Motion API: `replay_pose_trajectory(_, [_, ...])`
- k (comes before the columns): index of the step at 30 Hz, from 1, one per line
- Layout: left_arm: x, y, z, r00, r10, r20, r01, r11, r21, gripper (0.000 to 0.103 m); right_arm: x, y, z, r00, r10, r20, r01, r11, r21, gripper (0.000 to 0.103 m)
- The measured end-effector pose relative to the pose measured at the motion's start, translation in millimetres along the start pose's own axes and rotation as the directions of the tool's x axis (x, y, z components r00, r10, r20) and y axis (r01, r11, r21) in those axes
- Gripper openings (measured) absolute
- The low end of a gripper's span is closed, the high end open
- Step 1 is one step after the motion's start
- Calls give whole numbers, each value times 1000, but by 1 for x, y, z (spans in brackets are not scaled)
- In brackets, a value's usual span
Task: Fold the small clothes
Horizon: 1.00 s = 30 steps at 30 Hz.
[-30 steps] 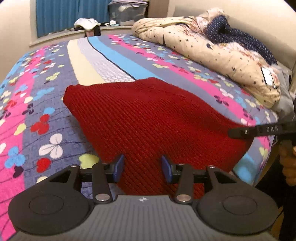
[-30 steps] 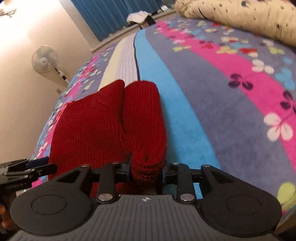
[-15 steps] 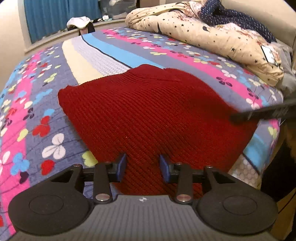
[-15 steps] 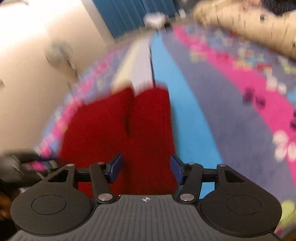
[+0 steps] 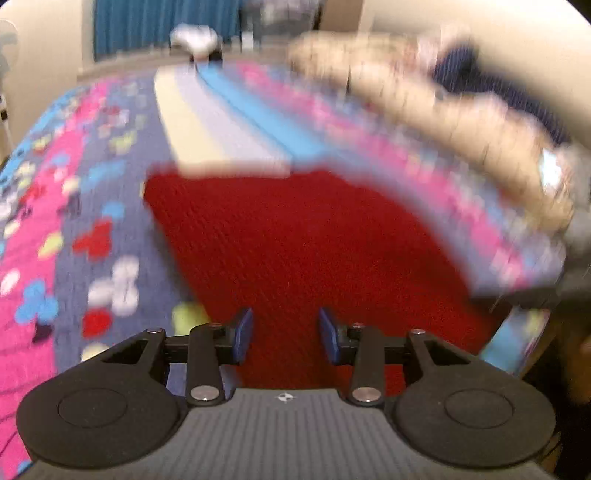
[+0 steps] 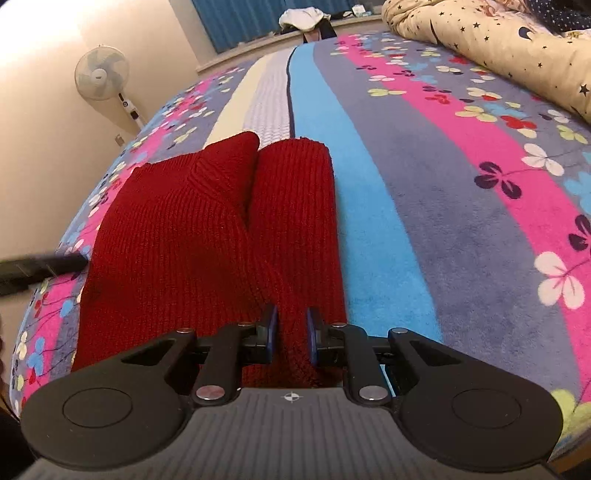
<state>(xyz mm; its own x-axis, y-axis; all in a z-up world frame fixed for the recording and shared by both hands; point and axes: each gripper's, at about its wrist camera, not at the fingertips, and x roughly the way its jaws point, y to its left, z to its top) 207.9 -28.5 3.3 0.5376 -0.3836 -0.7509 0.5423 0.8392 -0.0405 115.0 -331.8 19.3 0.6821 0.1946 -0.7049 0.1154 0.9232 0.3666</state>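
Note:
A dark red knit garment (image 5: pixel 295 251) lies flat near the bed's front edge, blurred in the left wrist view. My left gripper (image 5: pixel 284 334) hovers over its near hem, open, with the blue pads apart and nothing pinched. In the right wrist view the garment (image 6: pixel 207 229) shows a sleeve folded alongside the body. My right gripper (image 6: pixel 291 334) is closing its jaws on a raised ridge of that sleeve's near end, and the pads press the knit from both sides. The left gripper's tip (image 6: pixel 37 267) shows at the left edge.
The bed carries a striped, flowered blanket (image 6: pixel 424 184). A star-print quilt (image 6: pixel 498 40) is heaped along the right side. A standing fan (image 6: pixel 101 77) is by the left wall, and white clothes (image 6: pixel 303 16) sit on the far sill.
My right gripper opened wide over the sleeve, then closed on a ridge of it. The left view has become blurred; the left gripper stays over the near hem.

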Motion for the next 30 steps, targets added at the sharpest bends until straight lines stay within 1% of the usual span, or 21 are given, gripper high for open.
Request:
replay_pose_trajectory(1, [0, -2, 1, 1000, 11, -1, -11, 1000, 13, 46, -2, 2, 3, 1000, 1, -16, -1, 1000, -2, 23])
replay_pose_trajectory(2, [-5, -2, 3, 1000, 3, 21, -3, 1000, 4, 46, -6, 4, 6, 1000, 1, -25, -1, 1000, 0, 27])
replay_pose_trajectory(3, [-8, 0, 5, 999, -11, 33, 12, 1000, -13, 46, -14, 6, 12, 1000, 6, -11, -6, 1000, -1, 30])
replay_pose_trajectory(5, [-11, 4, 7, 999, -25, 39, 27, 999, -43, 46, -30, 9, 26, 998, 18, 59, -17, 1000, -22, 49])
replay_pose_trajectory(6, [-12, 4, 7, 999, -17, 41, 18, 999, -40, 46, -38, 11, 35, 994, 28, 102, -25, 999, -37, 51])
replay_pose_trajectory(8, [-15, 2, 7, 998, -5, 62, 7, 999, -32, 46, -48, 15, 53, 985, 68, 159, -59, 996, -65, 60])
replay_pose_trajectory(10, [-19, 3, 9, 996, -15, 93, 19, 999, -45, 46, -48, 15, 73, 975, 117, 187, -101, 990, -95, 64])
replay_pose_trajectory(12, [-25, 4, 12, 990, -15, 139, 24, 998, -64, 46, -38, 14, 90, 969, 148, 196, -128, 985, -113, 65])
replay_pose_trajectory(14, [-26, 7, 14, 987, -16, 157, 30, 996, -82, 46, -18, 9, 102, 969, 171, 178, -156, 983, -93, 66])
replay_pose_trajectory(15, [-23, 7, 15, 989, -20, 149, 34, 996, -87, 46, -6, 4, 106, 971, 177, 163, -168, 983, -71, 66])
replay_pose_trajectory(17, [-5, 4, 13, 998, -8, 58, 12, 998, -59, 46, 19, -4, 110, 974, 184, 133, -184, 983, -15, 66])
replay_pose_trajectory(18, [1, 1, 11, 999, 8, 39, -7, 999, -32, 46, 34, -9, 110, 976, 191, 102, -194, 981, 21, 66])
replay_pose_trajectory(19, [2, -4, 11, 999, 25, 39, -25, 1000, -3, 46, 47, -8, 109, 978, 197, 65, -200, 978, 53, 66])
replay_pose_trajectory(20, [0, -6, 11, 998, 22, 51, -22, 1000, 4, 46, 59, -9, 111, 979, 204, 26, -206, 975, 89, 66])
replay_pose_trajectory(21, [0, -5, 12, 999, 15, 53, -15, 1000, 0, 46, 68, -9, 113, 975, 222, 4, -221, 969, 111, 66])
replay_pose_trajectory(22, [1, -4, 12, 999, 11, 47, -11, 1000, -6, 46, 75, -5, 114, 974, 228, -10, -226, 968, 106, 66])
replay_pose_trajectory(24, [2, -1, 12, 999, 3, 48, -3, 1000, -12, 46, 86, 0, 115, 980, 198, -20, -196, 977, 89, 67])
replay_pose_trajectory(25, [2, -2, 12, 999, 4, 50, -3, 1000, -8, 46, 90, 2, 115, 980, 200, -23, -196, 976, 97, 71])
replay_pose_trajectory(27, [2, -1, 11, 999, 5, 52, -5, 1000, -1, 47, 95, 5, 117, 979, 205, -17, -203, 974, 102, 72])
replay_pose_trajectory(28, [2, 0, 10, 999, 5, 51, -5, 1000, -2, 47, 96, 6, 118, 980, 200, -13, -198, 975, 97, 71])
replay_pose_trajectory(30, [2, 0, 10, 999, 3, 50, -3, 1000, -3, 47, 96, 8, 117, 983, 181, 2, -181, 980, 79, 54])
